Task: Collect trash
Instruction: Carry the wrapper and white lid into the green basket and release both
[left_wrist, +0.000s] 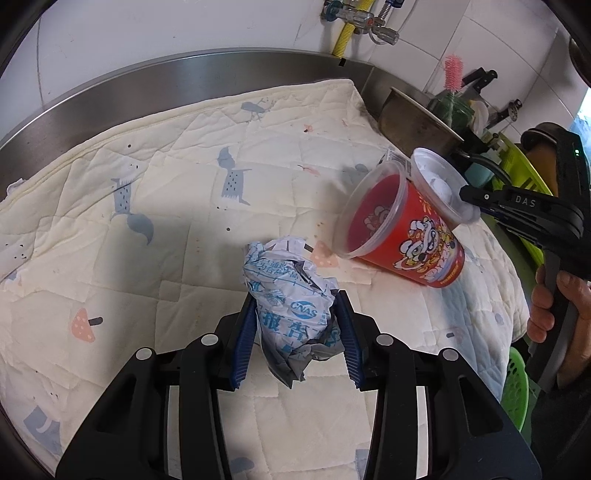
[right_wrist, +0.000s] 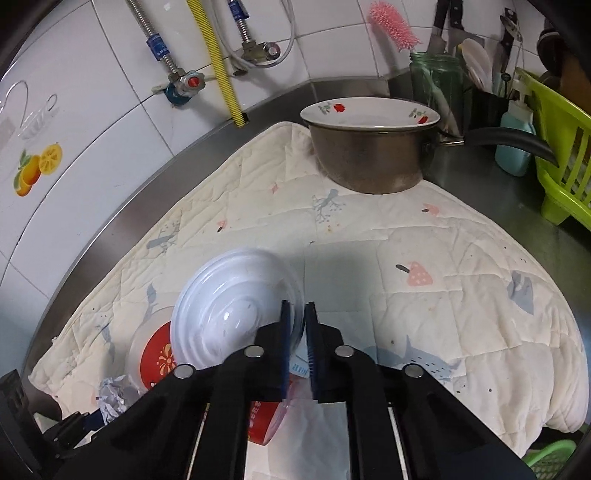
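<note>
Your left gripper (left_wrist: 297, 332) clamps the crumpled paper wad (left_wrist: 291, 306) over the quilted mat's (left_wrist: 184, 192) near edge while your right gripper (right_wrist: 297, 332) pinches the white lid (right_wrist: 229, 310) beside the tipped red cup (left_wrist: 402, 229), so next carry both to a bin.

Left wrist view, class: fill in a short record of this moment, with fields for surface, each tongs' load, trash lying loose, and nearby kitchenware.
surface: quilted cloth with cartoon prints, on a steel counter
left tongs: shut on crumpled paper
right tongs: shut on the rim of a white lid
loose trash: red cup lying on its side, mouth open
nearby: metal pot with a flowered plate resting on top
</note>
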